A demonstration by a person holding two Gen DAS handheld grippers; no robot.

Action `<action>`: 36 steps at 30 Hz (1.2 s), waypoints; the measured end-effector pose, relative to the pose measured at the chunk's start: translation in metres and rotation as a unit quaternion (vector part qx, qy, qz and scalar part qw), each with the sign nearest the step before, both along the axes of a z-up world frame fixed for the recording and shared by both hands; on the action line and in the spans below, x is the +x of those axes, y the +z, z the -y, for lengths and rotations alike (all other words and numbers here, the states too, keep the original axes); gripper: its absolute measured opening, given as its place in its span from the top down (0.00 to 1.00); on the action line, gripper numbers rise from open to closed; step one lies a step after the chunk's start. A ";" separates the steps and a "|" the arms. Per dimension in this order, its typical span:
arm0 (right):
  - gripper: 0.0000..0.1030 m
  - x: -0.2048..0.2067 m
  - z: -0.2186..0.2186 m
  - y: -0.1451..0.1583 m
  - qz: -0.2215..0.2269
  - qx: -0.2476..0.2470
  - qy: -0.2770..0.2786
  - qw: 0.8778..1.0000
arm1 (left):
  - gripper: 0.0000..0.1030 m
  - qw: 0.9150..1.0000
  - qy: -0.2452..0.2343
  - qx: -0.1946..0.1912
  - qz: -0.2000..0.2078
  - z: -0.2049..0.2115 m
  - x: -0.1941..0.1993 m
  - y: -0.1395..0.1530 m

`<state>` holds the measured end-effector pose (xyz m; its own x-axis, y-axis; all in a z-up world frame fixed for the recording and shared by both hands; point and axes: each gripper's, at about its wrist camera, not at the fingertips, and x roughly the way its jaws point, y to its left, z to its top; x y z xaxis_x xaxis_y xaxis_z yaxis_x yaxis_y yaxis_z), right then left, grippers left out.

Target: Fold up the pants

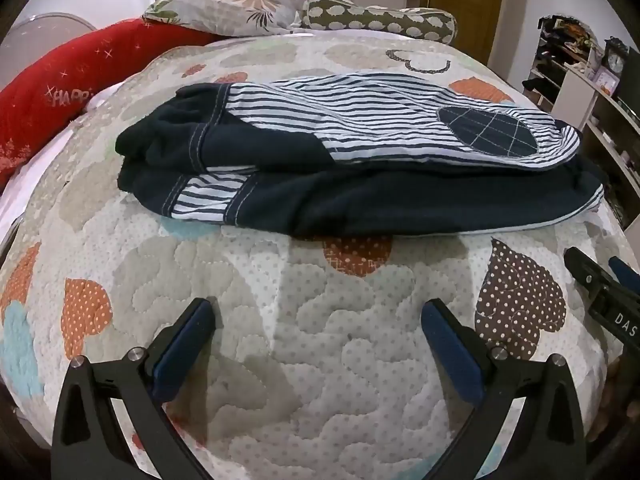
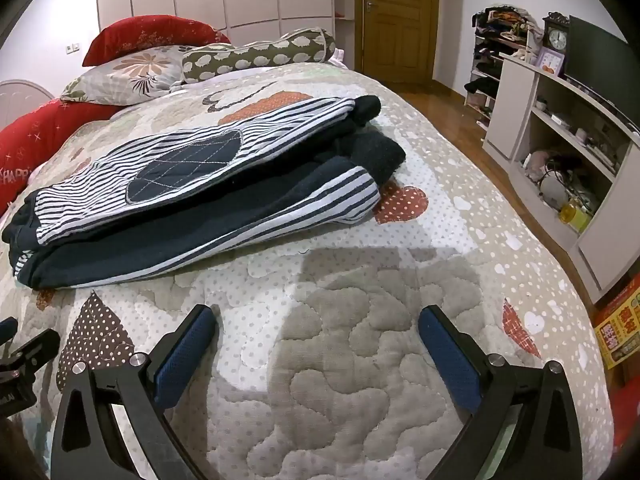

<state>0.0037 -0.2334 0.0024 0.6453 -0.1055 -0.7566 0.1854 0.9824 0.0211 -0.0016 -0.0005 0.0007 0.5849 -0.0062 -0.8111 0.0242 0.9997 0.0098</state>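
Note:
The pants (image 1: 340,160) are navy with blue-and-white striped panels and a quilted oval knee patch. They lie folded in a long stack across the quilted bedspread (image 1: 320,360), and show in the right wrist view (image 2: 192,196) too. My left gripper (image 1: 318,312) is open and empty, held above the bedspread short of the pants' near edge. My right gripper (image 2: 318,320) is open and empty, also above the bedspread near the pants' near edge. The right gripper shows at the right edge of the left wrist view (image 1: 600,284).
Red and patterned pillows (image 1: 224,8) and a bolster (image 2: 256,56) lie at the bed's head. A white shelf unit (image 2: 560,152) with clutter and a clock stands right of the bed, across a strip of wooden floor. A wooden door (image 2: 396,16) is behind.

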 end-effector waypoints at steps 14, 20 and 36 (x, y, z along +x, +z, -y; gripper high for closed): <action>0.00 0.000 0.000 0.000 0.001 -0.001 0.000 1.000 | 0.00 1.000 0.006 0.000 -0.003 -0.002 -0.008 0.006; 0.00 0.000 0.000 0.000 0.001 -0.001 0.000 1.000 | 0.00 1.000 0.006 -0.001 -0.009 -0.003 -0.005 0.007; 0.00 -0.001 -0.001 0.000 0.002 -0.002 0.000 1.000 | 0.00 1.000 0.008 -0.002 -0.014 -0.003 -0.008 0.005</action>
<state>0.0031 -0.2326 0.0022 0.6476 -0.1083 -0.7542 0.1858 0.9824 0.0184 -0.0100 0.0027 0.0056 0.5617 0.0000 -0.8273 0.0080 1.0000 0.0054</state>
